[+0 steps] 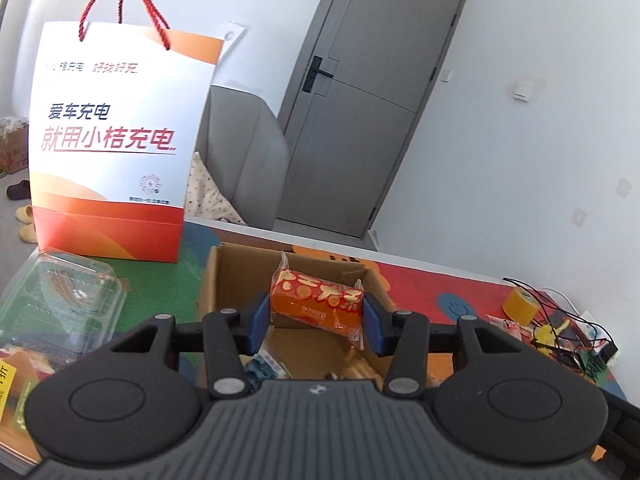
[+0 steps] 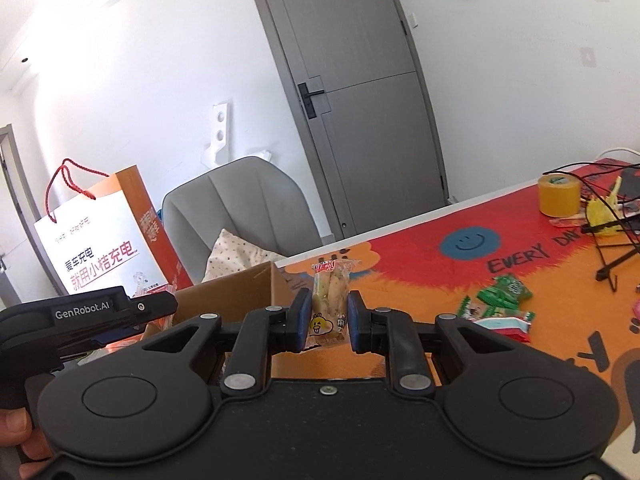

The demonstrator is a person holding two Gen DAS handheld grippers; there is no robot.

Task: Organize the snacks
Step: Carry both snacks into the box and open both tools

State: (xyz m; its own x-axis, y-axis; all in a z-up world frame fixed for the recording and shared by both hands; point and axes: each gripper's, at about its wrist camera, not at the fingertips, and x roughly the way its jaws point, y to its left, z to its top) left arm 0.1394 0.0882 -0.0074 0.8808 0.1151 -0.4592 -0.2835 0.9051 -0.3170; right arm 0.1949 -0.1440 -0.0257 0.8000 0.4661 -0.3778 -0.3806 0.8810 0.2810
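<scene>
Orange-red snack pack [image 1: 316, 300] clamped lengthwise between left gripper [image 1: 316, 320] pads, held over the open cardboard box [image 1: 240, 272] — likely about to drop in with the snacks already at the bottom. Right gripper [image 2: 329, 320] pinches a clear snack pouch [image 2: 329, 300] upright, raised off the table mat [image 2: 420, 264], probably next for the box. Loose green packets [image 2: 504, 296] lie further right, unsorted. Paper gift bag [image 1: 116, 140] stands behind the box, clear clamshell [image 1: 60, 300] to its left.
</scene>
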